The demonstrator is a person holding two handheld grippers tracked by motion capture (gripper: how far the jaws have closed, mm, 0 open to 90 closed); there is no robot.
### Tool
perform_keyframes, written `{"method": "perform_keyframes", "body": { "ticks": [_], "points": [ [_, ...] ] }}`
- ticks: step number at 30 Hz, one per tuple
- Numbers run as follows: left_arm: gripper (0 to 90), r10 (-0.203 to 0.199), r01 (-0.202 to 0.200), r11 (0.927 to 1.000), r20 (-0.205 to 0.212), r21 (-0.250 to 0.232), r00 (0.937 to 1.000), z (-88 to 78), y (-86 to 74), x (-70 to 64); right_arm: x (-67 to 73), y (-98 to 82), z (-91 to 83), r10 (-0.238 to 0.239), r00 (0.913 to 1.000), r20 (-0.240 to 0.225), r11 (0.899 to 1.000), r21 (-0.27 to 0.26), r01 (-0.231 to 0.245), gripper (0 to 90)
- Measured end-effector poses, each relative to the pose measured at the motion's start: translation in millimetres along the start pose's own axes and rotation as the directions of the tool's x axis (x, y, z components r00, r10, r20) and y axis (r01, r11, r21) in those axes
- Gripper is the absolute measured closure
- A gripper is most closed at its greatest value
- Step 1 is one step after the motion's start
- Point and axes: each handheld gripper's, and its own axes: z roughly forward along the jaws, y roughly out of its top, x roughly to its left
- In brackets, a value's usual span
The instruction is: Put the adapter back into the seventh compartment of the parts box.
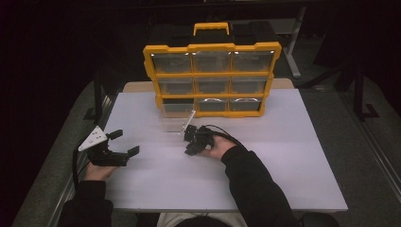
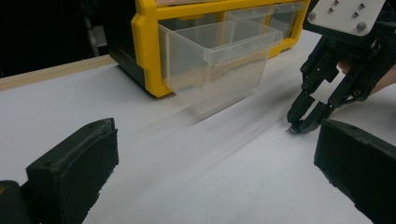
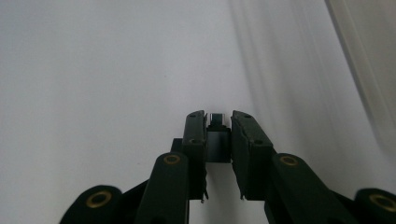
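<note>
My right gripper points down at the white table, its jaws shut on a small grey metal piece that rests on the tabletop. In the right gripper view the right gripper has the piece pinched between its pads. From the left gripper view, the right gripper touches the table just right of a clear plastic drawer. That drawer sticks out of the bottom left slot of a yellow organizer. My left gripper sits open at the table's left edge, empty.
The yellow organizer stands upright at the back of the table, with several clear drawers and a carrying handle on top. A wooden strip borders the tabletop. The floor around the table is dark.
</note>
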Motion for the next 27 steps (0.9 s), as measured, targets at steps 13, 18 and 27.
{"method": "perform_keyframes", "body": {
  "ticks": [13, 18, 27],
  "points": [
    [0.0, 0.000, 0.000, 1.0000, -0.002, 0.000, 1.0000, 0.2, 0.0, 0.3, -2.0, -3.8, -19.4, 0.006, 1.0000, 0.004, 1.000, -0.019, -0.005, 74.8],
    [0.0, 0.001, -0.001, 1.0000, -0.003, 0.001, 1.0000, 0.3, 0.0, 0.2, -4.1, -6.1, -27.5, 0.009, 0.9999, 0.011, 1.000, -0.020, -0.009, 74.8],
    [0.0, 0.000, 0.000, 1.0000, -0.004, 0.001, 1.0000, 0.3, 0.0, 0.3, -8.2, -9.1, -44.0, 0.020, 0.9994, 0.027, 0.999, -0.037, -0.019, 74.8]
  ]
}}
